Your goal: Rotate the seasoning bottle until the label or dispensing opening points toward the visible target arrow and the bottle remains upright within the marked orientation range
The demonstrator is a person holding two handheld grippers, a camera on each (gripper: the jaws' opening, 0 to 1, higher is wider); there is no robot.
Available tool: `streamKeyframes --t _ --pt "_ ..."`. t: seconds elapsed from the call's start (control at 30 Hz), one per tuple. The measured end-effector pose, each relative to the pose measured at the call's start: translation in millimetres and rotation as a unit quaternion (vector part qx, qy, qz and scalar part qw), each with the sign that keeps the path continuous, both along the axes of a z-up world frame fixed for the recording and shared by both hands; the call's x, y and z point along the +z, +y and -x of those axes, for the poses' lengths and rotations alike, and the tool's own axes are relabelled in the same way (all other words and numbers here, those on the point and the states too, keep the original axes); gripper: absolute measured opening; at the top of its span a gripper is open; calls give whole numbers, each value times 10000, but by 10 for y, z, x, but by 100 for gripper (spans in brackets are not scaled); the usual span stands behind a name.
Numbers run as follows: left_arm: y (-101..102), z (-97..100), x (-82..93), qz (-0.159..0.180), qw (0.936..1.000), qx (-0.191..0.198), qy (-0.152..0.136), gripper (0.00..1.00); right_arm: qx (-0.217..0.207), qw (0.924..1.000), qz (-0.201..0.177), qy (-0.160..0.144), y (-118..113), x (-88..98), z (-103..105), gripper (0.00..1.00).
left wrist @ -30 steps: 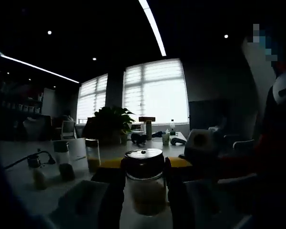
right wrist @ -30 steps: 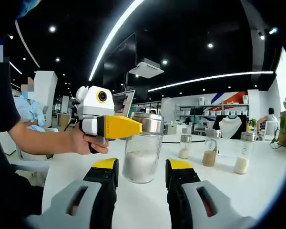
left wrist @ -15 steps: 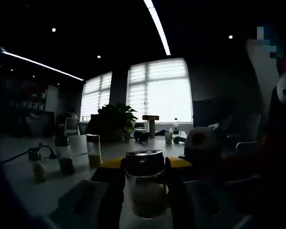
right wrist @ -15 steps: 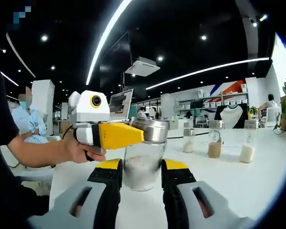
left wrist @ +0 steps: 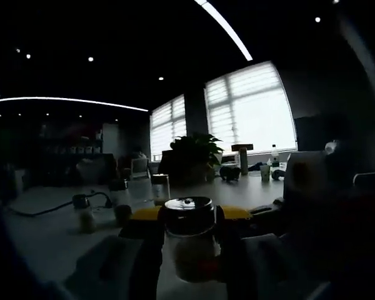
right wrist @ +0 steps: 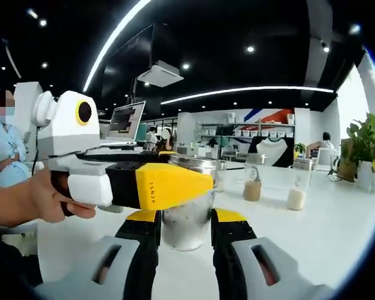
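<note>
A glass seasoning bottle point(right wrist: 186, 212) stands upright on a white table point(right wrist: 337, 237). The right gripper point(right wrist: 184, 220) pinches its body, seemingly to steady it, while the left gripper point(left wrist: 189, 215) closes on its metal lid point(left wrist: 188, 212) — likely for twisting.

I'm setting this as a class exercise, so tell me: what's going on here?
A person holds two grippers on one glass seasoning bottle standing upright on a white table. The right gripper clamps its glass body; the left gripper closes around its metal lid. Other bottles stand behind. No target arrow can be made out.
</note>
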State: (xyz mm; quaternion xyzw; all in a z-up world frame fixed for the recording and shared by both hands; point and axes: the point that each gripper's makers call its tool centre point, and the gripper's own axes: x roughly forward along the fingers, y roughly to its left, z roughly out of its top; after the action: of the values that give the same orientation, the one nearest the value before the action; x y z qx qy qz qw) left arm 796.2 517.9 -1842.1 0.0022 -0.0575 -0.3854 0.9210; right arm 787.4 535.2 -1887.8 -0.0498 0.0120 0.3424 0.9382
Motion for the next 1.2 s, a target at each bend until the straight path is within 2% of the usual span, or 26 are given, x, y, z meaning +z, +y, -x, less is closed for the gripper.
streamKeyframes --t 0.03,0.1,0.2,0.27,0.3,0.33,0.37,0.5,0.53,0.6,0.63,0.7,0.73,0.83,0.93,1.03,1.1,1.2 --pt "13 -31 13 111 9999 84 30 35 -43 10000 -14 -2 3 7 -12 29" --pt "13 -52 33 84 9999 43 41 35 -54 10000 -79 11 -9 20 -48 29" --pt "27 -83 79 204 9988 -296 331 33 187 9996 -184 -75 -19 60 -76 30" --pt "43 -81 99 312 9976 -467 394 32 506 9984 -211 -131 -2 78 -97 30" --pt "84 -115 91 257 9982 -421 350 32 565 9981 -211 -122 3 75 -98 30" --pt "55 -92 72 214 9973 -621 319 32 827 9959 -357 109 22 50 -108 30" --pt "55 -88 70 196 9971 -671 290 32 960 9946 -362 158 32 42 -114 30" --pt "46 -73 105 150 9950 -974 139 32 1411 9886 -508 133 71 71 -137 31" --pt "40 -73 111 178 9942 -1046 195 32 1468 9876 -528 172 65 75 -161 31" --pt "30 -69 112 188 9928 -1160 219 32 1527 9868 -494 198 67 82 -174 31" --pt "29 -93 95 135 9920 -1226 263 33 1588 9868 -279 178 92 60 -177 31" --pt "21 -107 47 -38 9931 -1144 263 33 1376 9904 92 74 75 9 -244 30" --pt "26 -117 12 -212 9941 -1044 199 33 1297 9914 149 124 87 -15 -250 30" --pt "39 -124 12 -451 9966 -695 -17 33 1175 9924 -53 350 113 -22 -245 30" --pt "61 -160 45 -280 9989 -367 -37 33 731 9969 -91 278 82 21 -305 30" --pt "78 -194 72 132 9998 -104 63 33 323 9988 -200 302 69 56 -332 30" --pt "81 -212 63 164 9999 8 24 33 84 9986 -336 412 66 48 -346 30" --pt "84 -238 50 204 9997 128 30 34 -257 9991 -194 277 68 32 -364 30"
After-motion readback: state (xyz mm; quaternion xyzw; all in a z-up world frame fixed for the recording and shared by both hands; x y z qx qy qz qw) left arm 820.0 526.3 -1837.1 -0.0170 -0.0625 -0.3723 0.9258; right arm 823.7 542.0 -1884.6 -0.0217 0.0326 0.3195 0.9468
